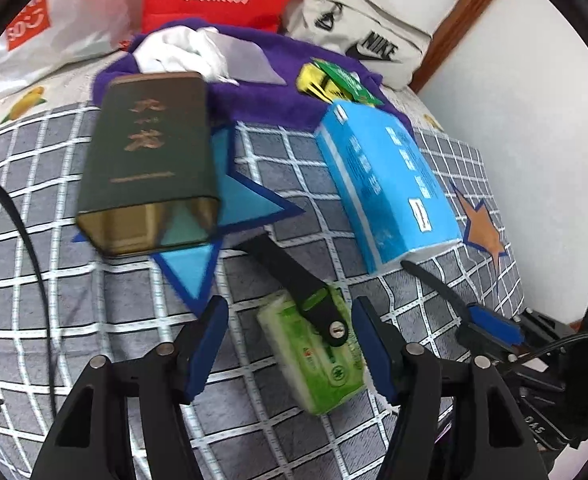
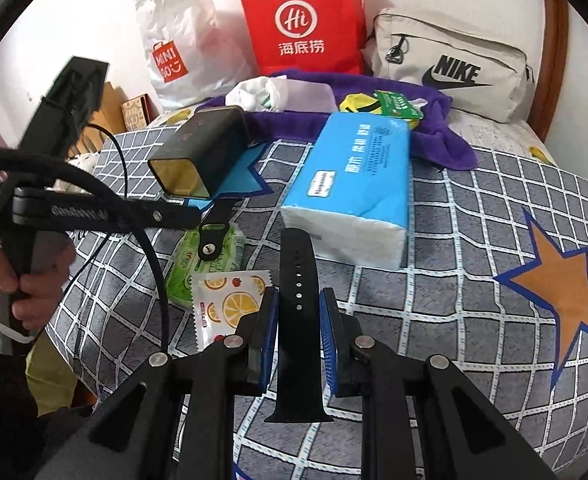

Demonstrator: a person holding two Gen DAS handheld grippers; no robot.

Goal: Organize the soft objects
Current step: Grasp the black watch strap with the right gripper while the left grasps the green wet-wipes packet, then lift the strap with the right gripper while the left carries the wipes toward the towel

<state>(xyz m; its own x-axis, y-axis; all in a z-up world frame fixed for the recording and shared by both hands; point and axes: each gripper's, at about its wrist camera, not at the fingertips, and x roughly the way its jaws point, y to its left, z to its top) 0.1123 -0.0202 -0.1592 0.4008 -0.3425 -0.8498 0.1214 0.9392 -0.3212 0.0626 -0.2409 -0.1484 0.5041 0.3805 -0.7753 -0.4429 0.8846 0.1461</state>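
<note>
My left gripper [image 1: 290, 312] is open above a green tissue pack [image 1: 317, 356] on the checked bed cover. A short black watch strap piece [image 1: 294, 280] lies across that pack. My right gripper [image 2: 298, 300] is shut on a long black watch strap [image 2: 297, 280] with holes, held upright between the blue pads. It shows at the right edge of the left wrist view [image 1: 489, 320]. The green pack [image 2: 206, 264] and short strap [image 2: 214, 236] also show in the right wrist view, under my left gripper's arm.
A blue tissue pack [image 1: 389, 184], a dark green tin [image 1: 150, 160] and a purple towel [image 1: 254, 92] lie ahead. A fruit-print sachet [image 2: 230, 304] lies near the green pack. A red bag [image 2: 305, 20], white bag [image 2: 182, 40] and Nike pouch [image 2: 453, 64] line the wall.
</note>
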